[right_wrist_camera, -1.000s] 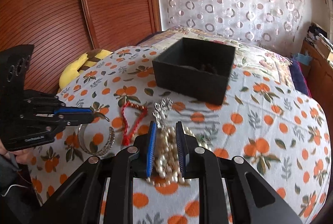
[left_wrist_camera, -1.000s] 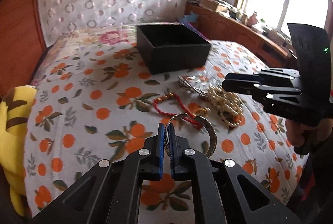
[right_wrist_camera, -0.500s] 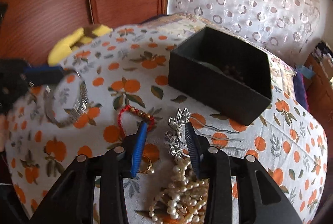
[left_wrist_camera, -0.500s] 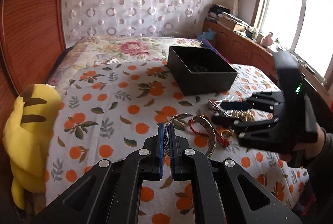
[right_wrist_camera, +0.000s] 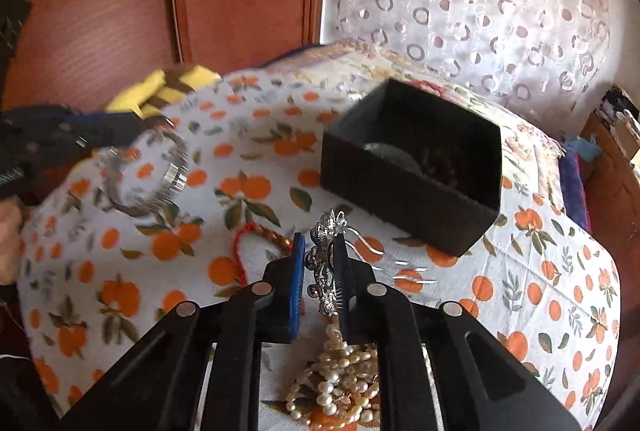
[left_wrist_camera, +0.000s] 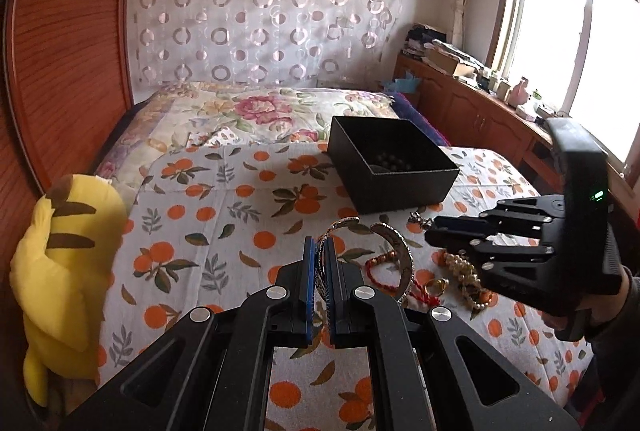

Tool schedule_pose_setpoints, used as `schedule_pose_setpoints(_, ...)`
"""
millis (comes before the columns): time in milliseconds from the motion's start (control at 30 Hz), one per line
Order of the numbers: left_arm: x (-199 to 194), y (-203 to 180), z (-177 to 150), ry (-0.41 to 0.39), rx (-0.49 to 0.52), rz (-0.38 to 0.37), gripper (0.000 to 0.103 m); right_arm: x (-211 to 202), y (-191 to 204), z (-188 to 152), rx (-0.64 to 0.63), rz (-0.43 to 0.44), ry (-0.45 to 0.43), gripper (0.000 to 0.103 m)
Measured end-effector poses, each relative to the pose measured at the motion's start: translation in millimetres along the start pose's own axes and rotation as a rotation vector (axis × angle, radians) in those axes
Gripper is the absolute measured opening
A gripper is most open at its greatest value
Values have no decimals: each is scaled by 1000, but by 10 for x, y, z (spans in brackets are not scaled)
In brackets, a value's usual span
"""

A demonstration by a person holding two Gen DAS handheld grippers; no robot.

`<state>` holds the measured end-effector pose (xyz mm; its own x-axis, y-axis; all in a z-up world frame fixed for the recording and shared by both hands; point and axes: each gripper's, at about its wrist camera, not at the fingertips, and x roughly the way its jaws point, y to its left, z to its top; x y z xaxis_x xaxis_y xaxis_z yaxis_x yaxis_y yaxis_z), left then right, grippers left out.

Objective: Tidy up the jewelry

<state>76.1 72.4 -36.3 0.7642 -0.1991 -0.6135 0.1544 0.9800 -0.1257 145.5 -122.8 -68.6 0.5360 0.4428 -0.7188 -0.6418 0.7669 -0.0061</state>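
Left gripper (left_wrist_camera: 319, 251): jaws pinch a silver bangle (left_wrist_camera: 394, 249), lifted clear of the bedspread (left_wrist_camera: 200, 231).
Right gripper (right_wrist_camera: 319, 255): jaws, just closing, clamp a silver hairpin (right_wrist_camera: 326, 263).
Black box (right_wrist_camera: 412, 167): at two o'clock from the right gripper.
Pearl necklace (right_wrist_camera: 340, 371): heaped at six o'clock below the hairpin.
Red bracelet (right_wrist_camera: 256, 235): at ten o'clock.

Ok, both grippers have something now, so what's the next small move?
Probably carry the left gripper and its silver bangle over the open black box and release. The bangle already hangs clear of the bedspread, while the right gripper, just closed around the silver hairpin, sits low over the pearls.
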Motion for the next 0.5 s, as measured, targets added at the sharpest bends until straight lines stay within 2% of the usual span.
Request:
schedule_pose_setpoints(233, 14, -50, 94, -14, 7, -2, 3, -308, -72, 98, 16, 21, -67, 10)
schedule_pose_setpoints(500, 112, -88, 232, -23, 6, -20, 3, -545, -233, 178, 49, 48, -121, 10)
